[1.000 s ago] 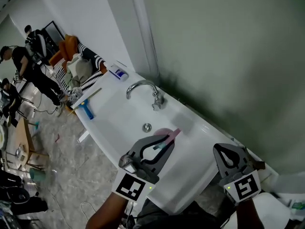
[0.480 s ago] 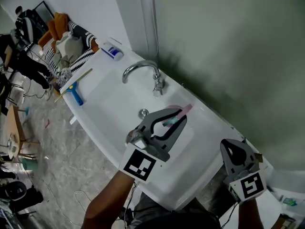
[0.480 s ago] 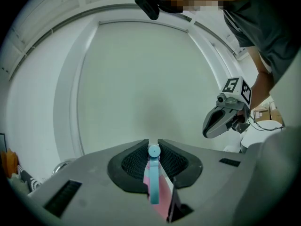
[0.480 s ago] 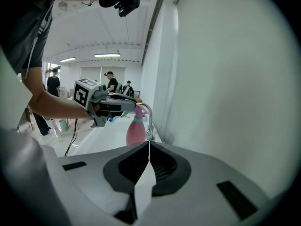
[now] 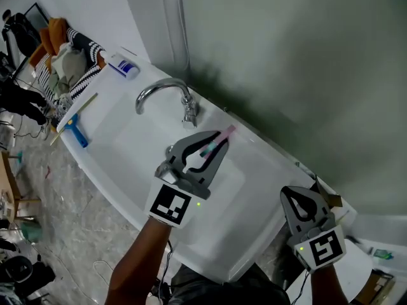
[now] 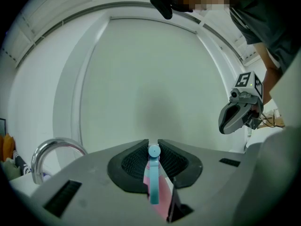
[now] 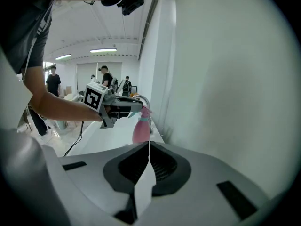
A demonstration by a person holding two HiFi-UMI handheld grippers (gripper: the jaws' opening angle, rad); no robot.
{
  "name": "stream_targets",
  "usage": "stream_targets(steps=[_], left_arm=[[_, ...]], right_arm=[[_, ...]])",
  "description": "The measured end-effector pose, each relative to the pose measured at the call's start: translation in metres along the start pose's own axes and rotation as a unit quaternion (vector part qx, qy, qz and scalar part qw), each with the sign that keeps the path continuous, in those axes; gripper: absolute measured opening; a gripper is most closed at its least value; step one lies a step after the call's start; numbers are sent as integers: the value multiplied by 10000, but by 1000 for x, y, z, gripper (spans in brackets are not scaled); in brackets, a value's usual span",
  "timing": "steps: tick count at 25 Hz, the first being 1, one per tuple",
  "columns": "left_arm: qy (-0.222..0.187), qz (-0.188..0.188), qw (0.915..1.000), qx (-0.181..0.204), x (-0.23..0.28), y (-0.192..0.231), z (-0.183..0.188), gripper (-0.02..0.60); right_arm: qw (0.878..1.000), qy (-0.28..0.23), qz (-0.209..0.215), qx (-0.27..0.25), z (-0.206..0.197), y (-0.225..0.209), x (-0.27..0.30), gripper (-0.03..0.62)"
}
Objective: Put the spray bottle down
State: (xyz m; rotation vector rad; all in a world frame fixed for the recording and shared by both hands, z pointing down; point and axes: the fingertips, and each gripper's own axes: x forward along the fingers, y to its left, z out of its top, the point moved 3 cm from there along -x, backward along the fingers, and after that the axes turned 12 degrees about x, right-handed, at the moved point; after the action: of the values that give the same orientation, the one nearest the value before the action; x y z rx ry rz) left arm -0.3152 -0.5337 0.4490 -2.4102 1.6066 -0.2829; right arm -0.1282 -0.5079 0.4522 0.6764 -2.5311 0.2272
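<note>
We hold the spray bottle (image 5: 224, 134) in the left gripper (image 5: 216, 143), just past the tap (image 5: 162, 94), over the back edge of the sink (image 5: 121, 151) by the wall. The jaws are closed tight on its thin top part, right under the blue cap. The bottle looks small and light. It is smooth plastic, so we think it may slip if wet and tip when set down. The neck seems the best place to hold. The right gripper (image 5: 296, 192) is far from the tap, its jaws pressed together on nothing we can see.
</note>
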Motion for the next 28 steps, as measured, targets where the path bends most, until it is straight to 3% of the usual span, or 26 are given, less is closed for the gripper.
stream_targets(steps=[12, 21, 28], left_arm=[[-89, 71, 9982, -588, 38, 15, -54, 59], [-488, 202, 9967, -610, 38, 13, -55, 58], [-489, 368, 9965, -576, 24, 7, -58, 60]], right_arm=[[9993, 278, -160, 211, -24, -14, 19, 11], [9989, 297, -207, 301, -30, -18, 22, 11], [9991, 248, -160, 296, -29, -13, 20, 10]])
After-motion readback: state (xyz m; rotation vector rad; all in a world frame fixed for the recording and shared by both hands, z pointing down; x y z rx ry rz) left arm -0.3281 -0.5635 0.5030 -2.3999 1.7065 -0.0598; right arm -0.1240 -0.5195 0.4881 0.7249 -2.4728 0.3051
